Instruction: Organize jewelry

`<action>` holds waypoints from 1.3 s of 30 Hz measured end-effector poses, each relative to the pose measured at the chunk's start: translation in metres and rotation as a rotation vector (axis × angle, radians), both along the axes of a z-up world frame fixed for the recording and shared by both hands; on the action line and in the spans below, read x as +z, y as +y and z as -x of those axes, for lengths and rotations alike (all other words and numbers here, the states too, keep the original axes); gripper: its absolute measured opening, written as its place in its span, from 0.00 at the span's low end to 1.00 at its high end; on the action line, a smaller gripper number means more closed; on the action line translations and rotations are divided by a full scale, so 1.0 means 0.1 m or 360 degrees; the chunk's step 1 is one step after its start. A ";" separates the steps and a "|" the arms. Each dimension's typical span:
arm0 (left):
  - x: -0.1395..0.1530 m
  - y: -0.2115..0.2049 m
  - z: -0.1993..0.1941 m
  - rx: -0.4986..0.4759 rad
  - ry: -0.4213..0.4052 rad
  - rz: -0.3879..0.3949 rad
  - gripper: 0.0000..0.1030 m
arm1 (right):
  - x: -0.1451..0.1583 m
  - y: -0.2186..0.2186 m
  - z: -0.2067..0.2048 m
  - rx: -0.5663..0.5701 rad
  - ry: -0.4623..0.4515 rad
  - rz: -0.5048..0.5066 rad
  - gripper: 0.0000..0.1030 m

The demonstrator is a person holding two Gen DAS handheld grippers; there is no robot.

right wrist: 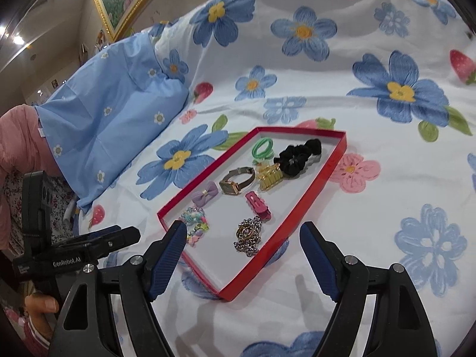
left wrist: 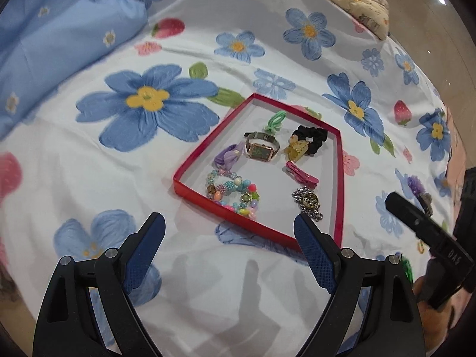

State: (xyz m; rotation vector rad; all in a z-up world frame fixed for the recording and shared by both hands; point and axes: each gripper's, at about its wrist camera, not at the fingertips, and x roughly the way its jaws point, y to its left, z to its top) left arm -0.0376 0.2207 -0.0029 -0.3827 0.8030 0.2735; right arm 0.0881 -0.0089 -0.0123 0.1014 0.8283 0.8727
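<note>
Both claws gape (empty) before jewelry tray.

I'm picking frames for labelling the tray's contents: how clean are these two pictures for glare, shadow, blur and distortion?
Left wrist view: sharp at the red tray, strong fisheye bending, dark vignette corners, soft finger shadows on the bedsheet, one small light glint top right. Right wrist view: equally sharp on the chain bracelet, ceiling lights glaring top left, edges curved, no glare on the tray.
</note>
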 end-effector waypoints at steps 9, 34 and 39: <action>0.56 -0.23 0.21 0.0031 -0.0182 -0.0288 1.00 | 0.67 -0.25 0.23 -0.0062 -0.0324 -0.0123 1.00; -0.01 -0.59 0.40 0.0113 -0.0152 -0.0476 1.00 | -0.12 -0.35 0.50 -0.0145 -0.0311 0.0082 1.00; 0.06 -0.65 0.45 0.0099 -0.0161 -0.0502 1.00 | -0.06 -0.39 0.54 -0.0154 -0.0341 0.0053 1.00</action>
